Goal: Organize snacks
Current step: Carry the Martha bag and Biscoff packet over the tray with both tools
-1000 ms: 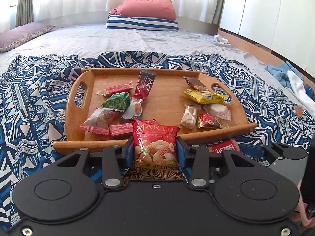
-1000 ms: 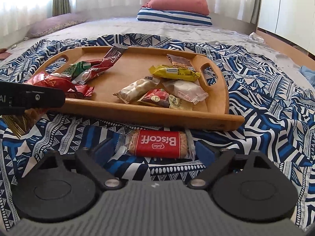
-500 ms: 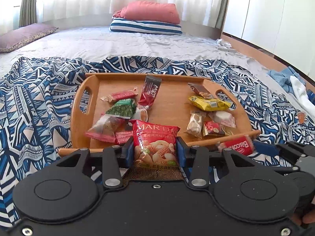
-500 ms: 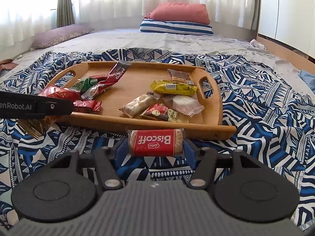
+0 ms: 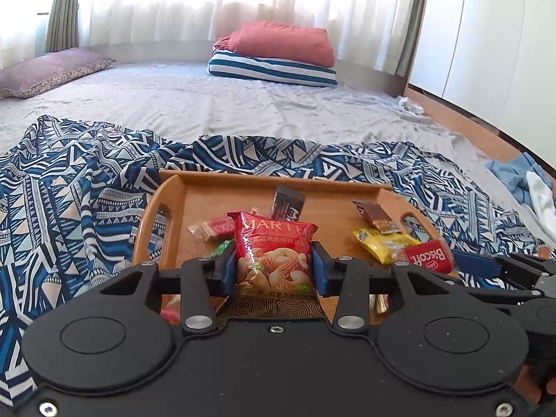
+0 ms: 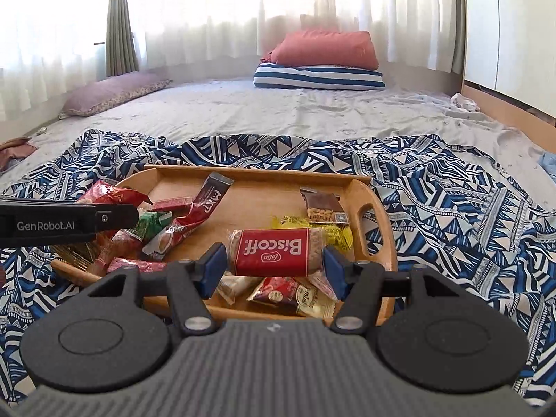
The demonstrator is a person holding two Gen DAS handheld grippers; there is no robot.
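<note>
My left gripper (image 5: 274, 267) is shut on a red bag of nuts (image 5: 272, 243) and holds it above the near left part of the wooden tray (image 5: 229, 187). My right gripper (image 6: 274, 264) is shut on a red Biscoff biscuit pack (image 6: 274, 252) and holds it above the tray's (image 6: 378, 208) near right part. The pack also shows in the left wrist view (image 5: 429, 260). The bag of nuts also shows in the right wrist view (image 6: 111, 194), above the left gripper's arm. Several wrapped snacks lie in the tray, among them a dark red bar (image 6: 210, 199) and a yellow packet (image 5: 378, 245).
The tray lies on a blue and white patterned cloth (image 6: 451, 187) spread over a grey bed. Pillows (image 6: 323, 59) are stacked at the far end. A purple pillow (image 6: 114, 92) lies far left. White wardrobe doors (image 5: 486, 34) stand at the right.
Both grippers have risen and moved forward over the tray with their snacks. The right gripper closed on the Biscoff pack and lifted it off the cloth.
</note>
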